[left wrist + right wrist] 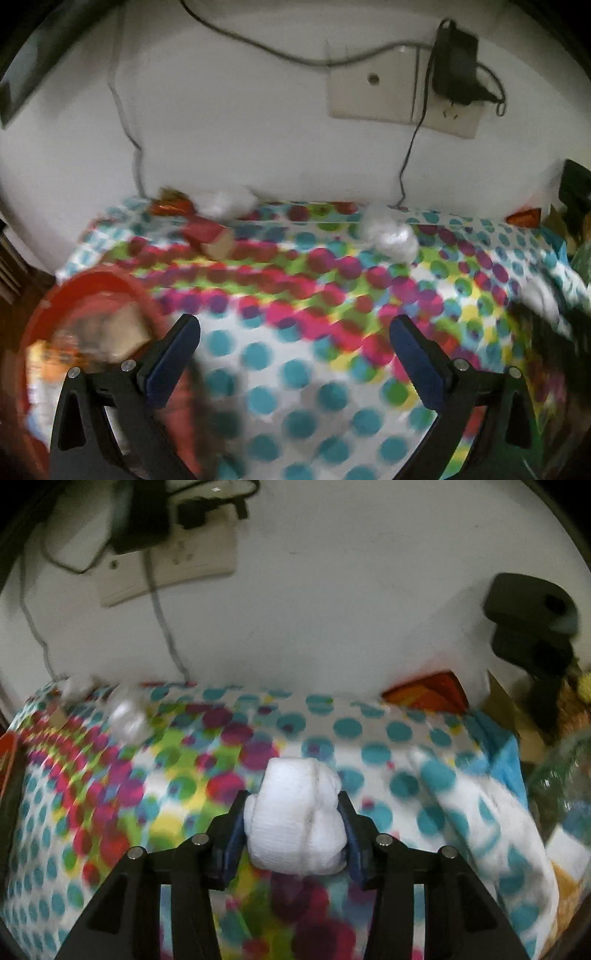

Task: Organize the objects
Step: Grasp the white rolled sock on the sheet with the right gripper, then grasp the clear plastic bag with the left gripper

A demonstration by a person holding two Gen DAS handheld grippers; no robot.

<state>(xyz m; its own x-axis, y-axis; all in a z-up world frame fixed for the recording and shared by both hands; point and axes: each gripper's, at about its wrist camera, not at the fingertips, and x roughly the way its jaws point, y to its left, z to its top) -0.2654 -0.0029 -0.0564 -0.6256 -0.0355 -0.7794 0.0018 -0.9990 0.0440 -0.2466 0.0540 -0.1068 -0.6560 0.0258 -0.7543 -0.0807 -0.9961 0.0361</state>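
The right gripper pinches a white rolled cloth bundle, which looks like balled socks. Its two blue-padded fingers press into the bundle's left and right flanks, and the soft material bulges out above and in front of the pads. The bundle's long axis runs forward along the fingers, away from the camera, its rounded far end pointing toward the wall and rising a little above the fingertips. It hangs above the polka-dot cloth; whether it touches the cloth cannot be told.

The left gripper is spread wide with nothing between its fingers, only the polka-dot cloth showing in the gap. Relative to this gripper, a red basin sits just to its left, its rim passing behind the left finger, with blurred items inside. Farther ahead of it, near the wall, lie a red-and-tan box, tipped on the cloth, and a crumpled clear plastic wad, the box to the left and the wad to the right. A black adapter is plugged into the wall socket above.
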